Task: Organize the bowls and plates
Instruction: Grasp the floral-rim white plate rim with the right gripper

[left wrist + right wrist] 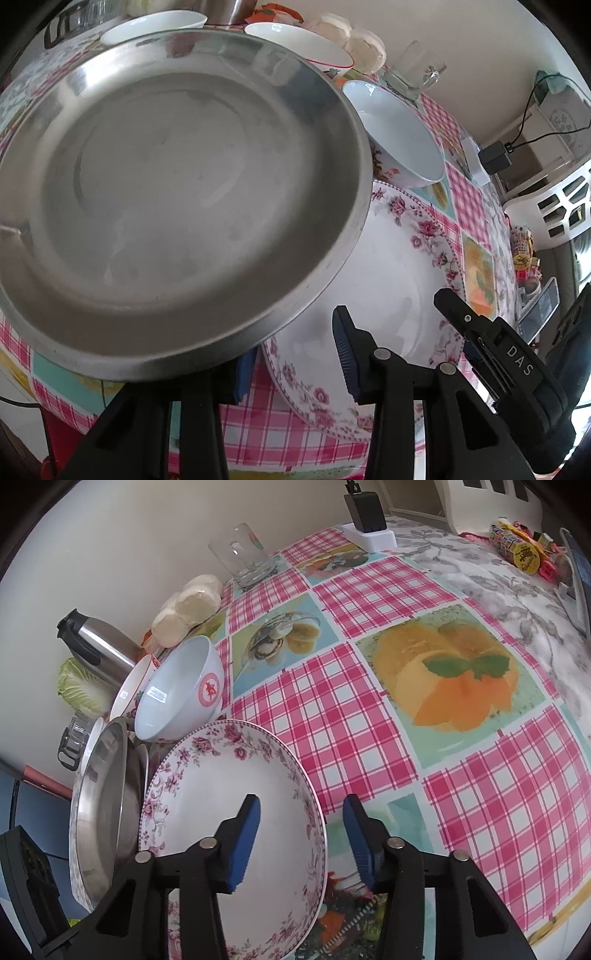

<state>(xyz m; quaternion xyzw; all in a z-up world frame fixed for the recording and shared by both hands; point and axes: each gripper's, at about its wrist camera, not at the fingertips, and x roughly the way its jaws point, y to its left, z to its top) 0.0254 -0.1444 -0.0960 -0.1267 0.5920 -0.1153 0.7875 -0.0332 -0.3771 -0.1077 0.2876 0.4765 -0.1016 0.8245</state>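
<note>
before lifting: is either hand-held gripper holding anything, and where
Nothing is gripped yet: the right hand-held gripper straddles the white floral-rimmed plate's near rim, the left hand-held gripper the round steel plate's.

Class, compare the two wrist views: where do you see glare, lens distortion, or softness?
Left wrist view: pale reflections wash across the steel pan, which looks soft up close; dark fisheye corners. Right wrist view: the checked tablecloth bulges and its lines curve; a small highlight glints inside the white bowl; even daylight, faint shadows.
</note>
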